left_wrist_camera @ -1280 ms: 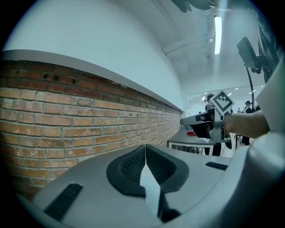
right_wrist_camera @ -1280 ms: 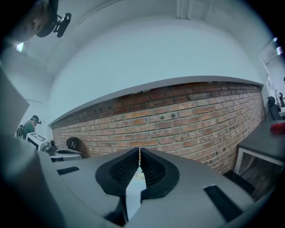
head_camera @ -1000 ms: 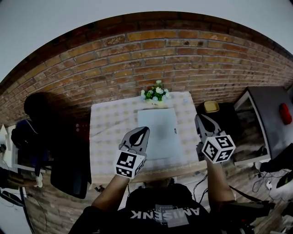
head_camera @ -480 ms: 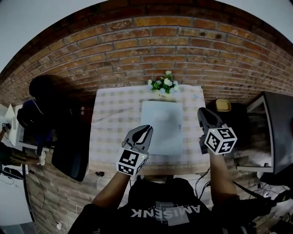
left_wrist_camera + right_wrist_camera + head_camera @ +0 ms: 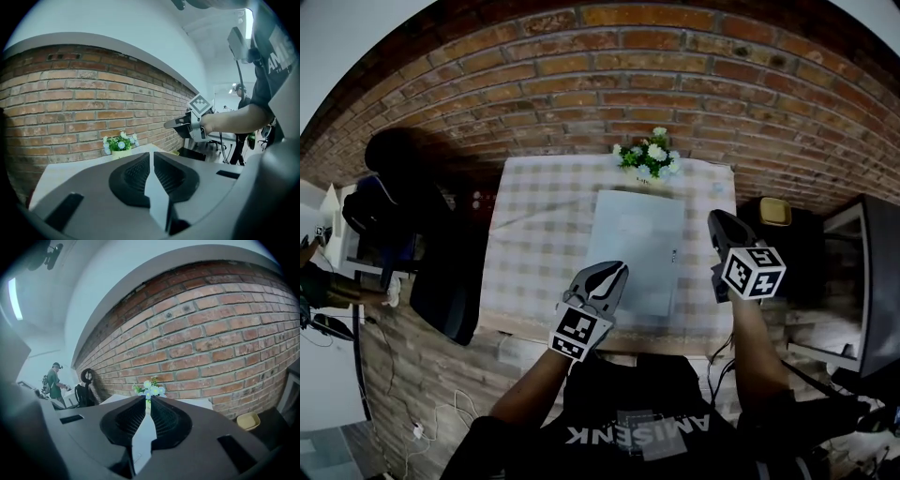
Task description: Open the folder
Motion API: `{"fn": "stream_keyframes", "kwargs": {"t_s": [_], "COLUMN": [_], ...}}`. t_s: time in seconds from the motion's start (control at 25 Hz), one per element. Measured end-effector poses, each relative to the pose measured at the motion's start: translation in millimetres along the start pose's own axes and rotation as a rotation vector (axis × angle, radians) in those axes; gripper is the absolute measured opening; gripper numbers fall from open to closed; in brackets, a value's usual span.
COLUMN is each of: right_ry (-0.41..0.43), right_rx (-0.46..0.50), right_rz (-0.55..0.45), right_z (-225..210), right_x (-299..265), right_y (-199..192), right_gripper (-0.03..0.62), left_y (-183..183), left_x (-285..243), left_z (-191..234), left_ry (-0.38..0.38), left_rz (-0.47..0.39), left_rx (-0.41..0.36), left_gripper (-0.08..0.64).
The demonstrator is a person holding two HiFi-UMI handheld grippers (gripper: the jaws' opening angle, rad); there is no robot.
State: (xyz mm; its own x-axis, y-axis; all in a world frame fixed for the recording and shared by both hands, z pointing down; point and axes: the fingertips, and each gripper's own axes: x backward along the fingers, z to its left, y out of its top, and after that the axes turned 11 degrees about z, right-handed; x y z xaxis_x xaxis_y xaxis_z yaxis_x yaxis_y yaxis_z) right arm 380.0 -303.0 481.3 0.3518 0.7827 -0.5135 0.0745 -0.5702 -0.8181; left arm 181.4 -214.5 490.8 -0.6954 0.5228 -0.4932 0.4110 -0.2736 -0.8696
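Folder (image 5: 637,251): pale grey, flat and closed, lay on the checked cloth of the table (image 5: 534,234), right of the table's middle, its long sides running away from the person, its far edge near the flowers (image 5: 649,157). Flowers: small white and green bunch in a pot, stood at the table's far edge against the brick wall (image 5: 628,84). Left gripper (image 5: 617,270): jaws pressed together with nothing between them, tips pointed towards the wall, seen in the head view over the folder's near left corner; contact with the folder could not be told. Right gripper (image 5: 715,217): jaws likewise clenched and empty, held beside the folder's right edge, over the right side of the table, apart from the left gripper with the folder between the two. Yellow dish (image 5: 773,212): shallow, sat on a dark surface to the right of the table, close to the wall. Black chair (image 5: 441,281): stood just beside the table's left edge. Person (image 5: 54,383): stood well away in the background of the right gripper view, beyond dark bags along the wall.
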Motion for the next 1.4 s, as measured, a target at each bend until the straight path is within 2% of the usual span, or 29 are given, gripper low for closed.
{"fn": "stream_keyframes", "kwargs": {"t_s": [0.24, 0.32, 0.36, 0.48, 0.72, 0.88, 0.96, 1.28, 1.4], "right_ry": [0.038, 0.049, 0.052, 0.059, 0.067, 0.086, 0.094, 0.086, 0.093], "right_rx": [-0.019, -0.032, -0.039, -0.058, -0.096, -0.115, -0.138, -0.162, -0.176], "right_rz": [0.069, 0.094, 0.104, 0.125, 0.19, 0.217, 0.225, 0.285, 0.284], "right_z": [-14, -21, -24, -34, -53, -59, -61, -70, -72], "right_x": [-38, -50, -56, -72, -108, -128, -136, -162, -164], "right_y": [-25, -34, -37, -46, -70, -80, -83, -108, -110], "right_gripper": [0.057, 0.126, 0.13, 0.131, 0.132, 0.133, 0.133, 0.133, 0.151], "left_y": [-27, -34, -37, -44, -55, -58, -56, -73, -80], "left_x": [-11, -15, -17, -25, -40, -47, -49, -49, -52], "left_z": [-2, -4, -5, -9, -19, -22, -24, -27, -30], "left_ry": [0.023, 0.022, 0.02, 0.009, -0.005, -0.025, -0.029, -0.009, -0.012], "left_rz": [0.056, 0.067, 0.075, 0.096, 0.124, 0.134, 0.132, 0.162, 0.172], "left_rx": [0.041, 0.041, 0.035, 0.028, 0.013, 0.062, 0.059, 0.043, 0.03], "left_gripper": [0.025, 0.032, 0.04, 0.081, 0.111, 0.136, 0.148, 0.15, 0.151]}}
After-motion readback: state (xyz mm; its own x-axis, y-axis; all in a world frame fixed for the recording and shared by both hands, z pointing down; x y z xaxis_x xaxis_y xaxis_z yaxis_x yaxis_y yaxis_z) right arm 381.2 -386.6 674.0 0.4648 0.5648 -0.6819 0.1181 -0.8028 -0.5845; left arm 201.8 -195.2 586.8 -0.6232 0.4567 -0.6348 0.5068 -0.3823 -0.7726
